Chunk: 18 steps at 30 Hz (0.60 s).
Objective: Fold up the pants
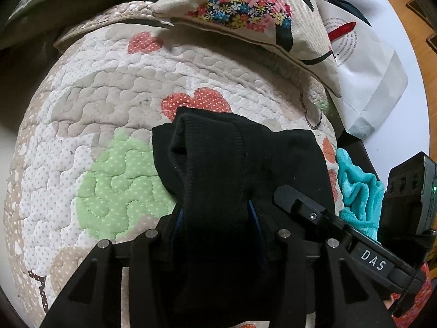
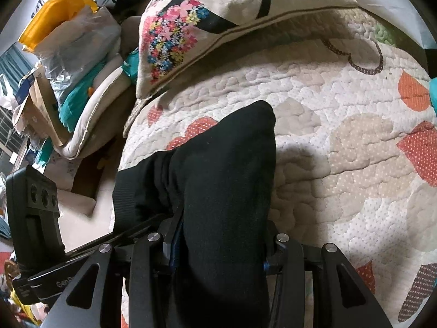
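Bunching thickly, black pants (image 1: 218,169) drape folded.

Both wrist cameras look steeply down, close above the quilt (image 1: 114,87), sharing the floral cushion (image 2: 218,35).

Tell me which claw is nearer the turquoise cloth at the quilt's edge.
Right. The right claw, shut on the black pants, sits beside the turquoise cloth; the left claw grips the pants farther away, with the right claw between it and the cloth.
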Motion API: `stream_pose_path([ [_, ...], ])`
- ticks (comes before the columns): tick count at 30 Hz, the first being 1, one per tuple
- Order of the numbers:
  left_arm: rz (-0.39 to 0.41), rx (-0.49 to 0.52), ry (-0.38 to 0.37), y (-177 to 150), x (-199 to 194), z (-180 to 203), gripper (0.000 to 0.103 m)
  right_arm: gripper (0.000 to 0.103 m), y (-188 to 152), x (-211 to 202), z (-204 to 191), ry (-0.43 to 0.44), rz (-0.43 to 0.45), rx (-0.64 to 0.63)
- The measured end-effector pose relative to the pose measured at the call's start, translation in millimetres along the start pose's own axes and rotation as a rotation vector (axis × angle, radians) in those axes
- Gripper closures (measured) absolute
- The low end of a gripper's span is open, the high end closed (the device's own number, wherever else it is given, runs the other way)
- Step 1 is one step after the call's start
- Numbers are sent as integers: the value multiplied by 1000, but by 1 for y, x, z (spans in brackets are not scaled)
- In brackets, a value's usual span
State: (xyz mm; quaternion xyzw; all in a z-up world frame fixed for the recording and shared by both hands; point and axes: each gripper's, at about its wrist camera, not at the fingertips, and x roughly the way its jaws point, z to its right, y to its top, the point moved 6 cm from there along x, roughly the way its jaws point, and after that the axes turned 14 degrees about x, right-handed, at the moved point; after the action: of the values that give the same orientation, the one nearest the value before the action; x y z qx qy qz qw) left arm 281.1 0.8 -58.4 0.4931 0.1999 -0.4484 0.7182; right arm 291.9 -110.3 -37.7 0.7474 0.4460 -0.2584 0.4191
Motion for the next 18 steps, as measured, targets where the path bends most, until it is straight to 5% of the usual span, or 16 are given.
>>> stream_pose_path([
  [10, -8, -112, -48, 1, -10, -14, 49, 41, 7, -13, 10, -25, 33, 61],
  [18, -15, -179, 50, -3, -26, -42, 41, 36, 7, -54, 26, -57, 105, 103],
])
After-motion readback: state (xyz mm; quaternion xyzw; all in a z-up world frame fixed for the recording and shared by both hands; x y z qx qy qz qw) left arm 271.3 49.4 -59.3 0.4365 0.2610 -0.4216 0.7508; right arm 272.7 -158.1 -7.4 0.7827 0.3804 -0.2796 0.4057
